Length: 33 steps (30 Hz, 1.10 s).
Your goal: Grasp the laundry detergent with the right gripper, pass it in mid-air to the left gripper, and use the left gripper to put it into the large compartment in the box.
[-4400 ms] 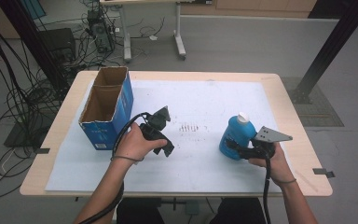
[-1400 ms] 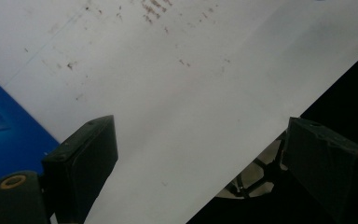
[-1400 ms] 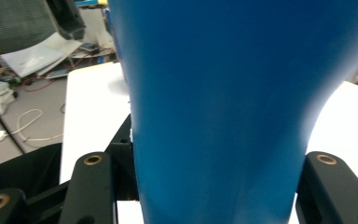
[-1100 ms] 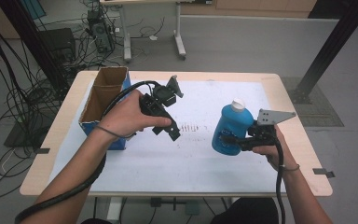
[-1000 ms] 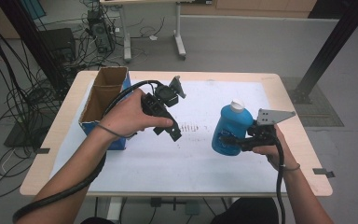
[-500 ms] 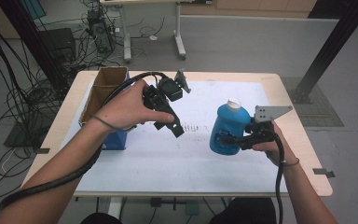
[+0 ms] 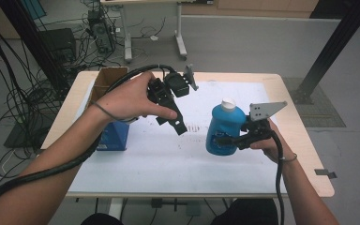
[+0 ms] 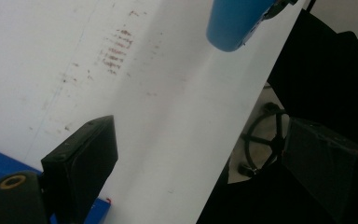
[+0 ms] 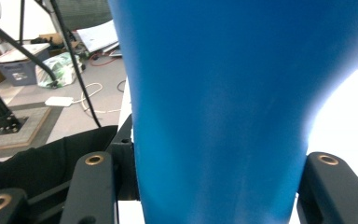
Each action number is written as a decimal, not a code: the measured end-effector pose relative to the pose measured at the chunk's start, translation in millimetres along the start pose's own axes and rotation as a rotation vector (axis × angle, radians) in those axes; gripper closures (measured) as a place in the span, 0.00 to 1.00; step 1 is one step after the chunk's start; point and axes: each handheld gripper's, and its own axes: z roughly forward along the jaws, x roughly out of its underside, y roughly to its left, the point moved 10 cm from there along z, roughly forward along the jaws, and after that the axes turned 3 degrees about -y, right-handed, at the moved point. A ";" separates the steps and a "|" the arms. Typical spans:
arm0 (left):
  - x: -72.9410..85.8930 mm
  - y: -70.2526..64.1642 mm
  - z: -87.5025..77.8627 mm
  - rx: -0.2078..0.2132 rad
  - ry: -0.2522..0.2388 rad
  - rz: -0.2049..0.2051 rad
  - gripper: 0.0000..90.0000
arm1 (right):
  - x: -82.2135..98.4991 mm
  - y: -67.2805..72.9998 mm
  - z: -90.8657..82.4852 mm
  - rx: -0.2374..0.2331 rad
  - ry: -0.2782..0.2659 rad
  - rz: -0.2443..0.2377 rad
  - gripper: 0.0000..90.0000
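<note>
1. A person sits at a counter (image 7: 136,173) covered with a white sheet and holds a claw in each hand.
2. The right claw (image 7: 232,139) is clamped around the lower body of a blue bottle (image 7: 222,126) with a white cap (image 7: 228,103). The bottle stands upright at the right of the counter, near the front edge. In the left gripper view its base (image 8: 235,23) appears to hang just above the white sheet, so it looks lifted, though this is hard to be sure of.
3. In the right gripper view the blue bottle wall (image 9: 214,107) sits tight between both black jaws.
4. The left claw (image 7: 171,110) is raised above the middle of the counter, its jaws spread wide and holding nothing. It sits left of the bottle and apart from it.
5. An open cardboard box (image 7: 108,82) with blue sides stands at the far left of the counter.
6. Judged step: the bottle is gripped and carried, while the free claw comes toward it.
7. Likely next move: bring the left claw to the cap or the bottle's upper body, then close on it while the right claw holds steady.
</note>
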 end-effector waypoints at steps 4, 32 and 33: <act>-2.6 -1.6 -0.8 0.002 0.014 0.025 0.12 | 0.0 2.6 5.2 -0.021 0.009 -0.008 0.48; -19.8 -19.7 -11.6 0.016 0.017 0.126 0.13 | -21.5 23.1 24.2 -0.132 -0.003 -0.044 0.48; -20.3 -20.1 -11.4 0.010 0.017 0.130 0.12 | -22.3 23.7 25.0 -0.136 -0.006 -0.044 0.48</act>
